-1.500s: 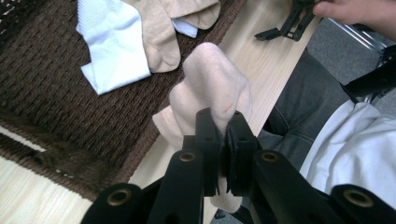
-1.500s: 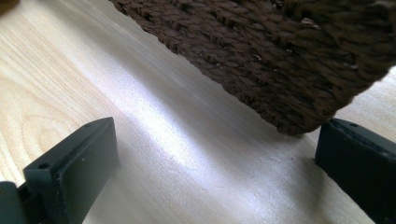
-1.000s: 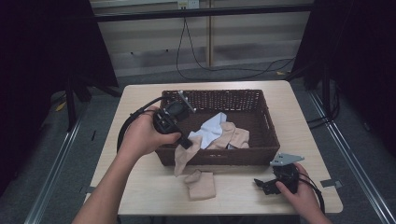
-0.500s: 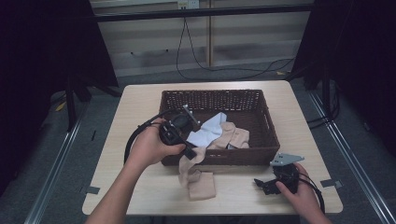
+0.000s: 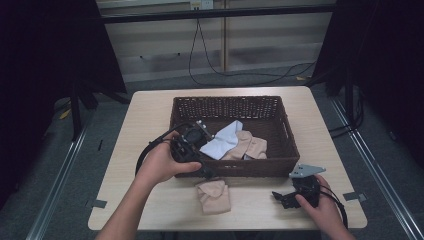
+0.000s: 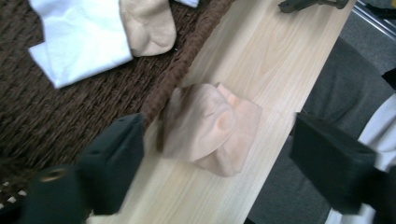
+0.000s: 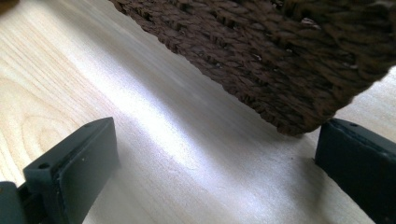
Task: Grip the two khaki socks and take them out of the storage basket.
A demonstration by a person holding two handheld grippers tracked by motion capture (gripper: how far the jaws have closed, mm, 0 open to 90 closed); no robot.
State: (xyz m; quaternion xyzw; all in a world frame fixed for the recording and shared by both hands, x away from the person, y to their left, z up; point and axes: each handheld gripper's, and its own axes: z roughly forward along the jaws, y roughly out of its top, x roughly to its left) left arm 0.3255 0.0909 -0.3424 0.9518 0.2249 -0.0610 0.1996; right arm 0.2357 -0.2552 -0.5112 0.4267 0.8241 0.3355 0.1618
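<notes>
A brown wicker basket [image 5: 225, 100] stands mid-table, with a white sock [image 5: 222, 142] and a beige sock [image 5: 247, 146] inside. Another beige sock [image 5: 214, 196] lies crumpled on the table just in front of the basket's front wall. My left gripper [image 5: 207, 172] hovers over that front wall, and its jaws have just been opening. In the left gripper view, the left gripper [image 6: 222, 135] is wide, with the beige sock [image 6: 210, 126] lying below, free of the pads. My right gripper [image 5: 281, 197] rests open on the table at the front right, near the basket's corner [image 7: 299, 93].
The basket [image 6: 70, 107] takes up the table's middle and back. Bare wood lies to its left, right and front. The table's front edge [image 6: 280, 154] is close behind the dropped sock. A black cable [image 5: 145, 152] loops left of my left hand.
My left hand came down toward the basket's front wall. The beige sock that hung from its jaws now lies loose on the table, and the jaws have opened. The right gripper stayed still.
</notes>
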